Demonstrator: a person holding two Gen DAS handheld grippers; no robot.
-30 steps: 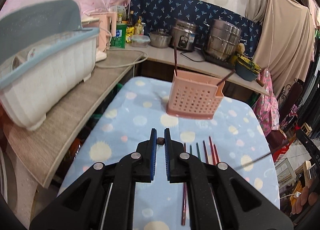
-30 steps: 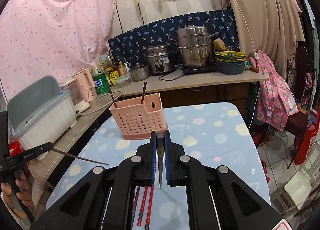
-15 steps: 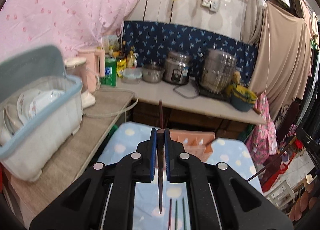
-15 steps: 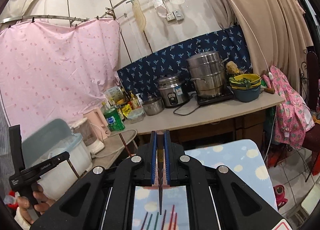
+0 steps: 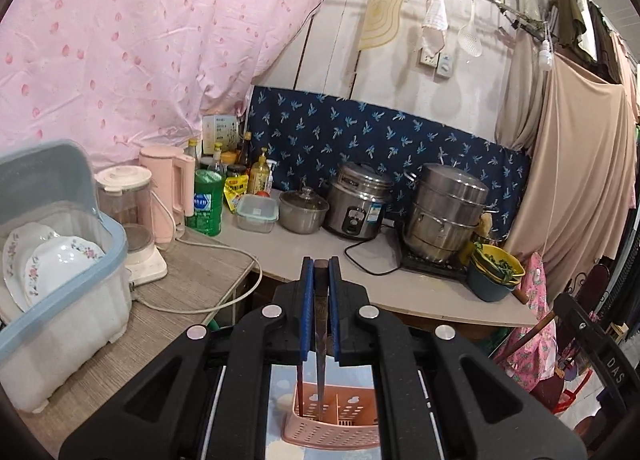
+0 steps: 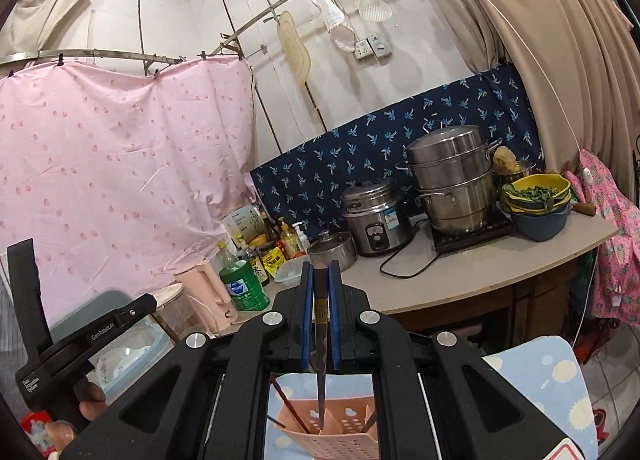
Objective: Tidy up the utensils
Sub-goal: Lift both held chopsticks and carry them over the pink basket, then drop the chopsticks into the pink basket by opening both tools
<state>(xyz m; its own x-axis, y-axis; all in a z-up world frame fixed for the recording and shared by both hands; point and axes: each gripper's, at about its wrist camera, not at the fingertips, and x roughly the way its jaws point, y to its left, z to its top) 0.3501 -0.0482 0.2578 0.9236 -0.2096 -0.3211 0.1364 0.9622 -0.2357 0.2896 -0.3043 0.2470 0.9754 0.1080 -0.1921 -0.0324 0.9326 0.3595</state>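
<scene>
Now both grippers hover over the pink holder, each pinching a single chopstick.

Held point-down, the left gripper (image 5: 319,272) has its blue pads pressed against a dark chopstick (image 5: 320,348) whose tip hangs over the pink utensil basket (image 5: 332,426) on the spotted tablecloth, beside another stick already standing in it. That upright hold makes sense: a vertical stick should drop straight into a compartment rather than catch on the rim. The right gripper (image 6: 319,276) does the same, its jaws clamped on its own chopstick (image 6: 320,360) with the tip just above the divided basket (image 6: 332,436), where two or three sticks (one reddish) already lean. Whether either tip is inside a compartment yet, I cannot tell. In the right view, the person's other hand (image 6: 86,412) is visible at lower left, gripping the left tool's handle.
</scene>
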